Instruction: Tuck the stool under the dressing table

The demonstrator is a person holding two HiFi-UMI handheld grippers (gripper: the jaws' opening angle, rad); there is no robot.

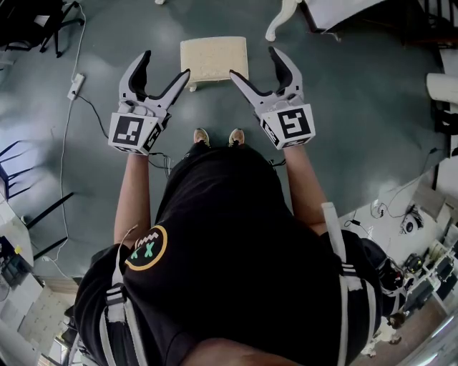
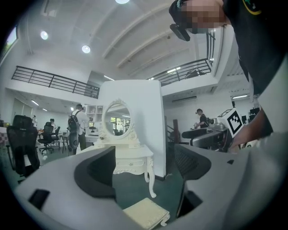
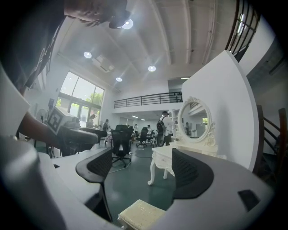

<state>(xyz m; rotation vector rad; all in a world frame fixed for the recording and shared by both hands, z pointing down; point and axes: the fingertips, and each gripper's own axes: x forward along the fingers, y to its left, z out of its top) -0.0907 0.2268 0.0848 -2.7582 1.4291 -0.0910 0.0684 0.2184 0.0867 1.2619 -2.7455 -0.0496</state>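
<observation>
A cream padded stool [image 1: 213,57] with white carved legs stands on the green floor just in front of the person's feet. It also shows low in the left gripper view as stool [image 2: 146,213] and in the right gripper view as stool [image 3: 141,214]. Beyond it stands the white dressing table [image 2: 130,157] with an oval mirror; a curved leg [image 1: 283,18] shows at the top of the head view. My left gripper [image 1: 167,63] and right gripper [image 1: 252,61] hover either side of the stool, held level. Both are open and hold nothing.
A white panel [image 2: 150,121] backs the dressing table. A power strip and cable [image 1: 75,86] lie on the floor at left. Black office chairs [image 3: 119,143] and several people stand farther off. Desks with clutter [image 1: 422,229] line the right side.
</observation>
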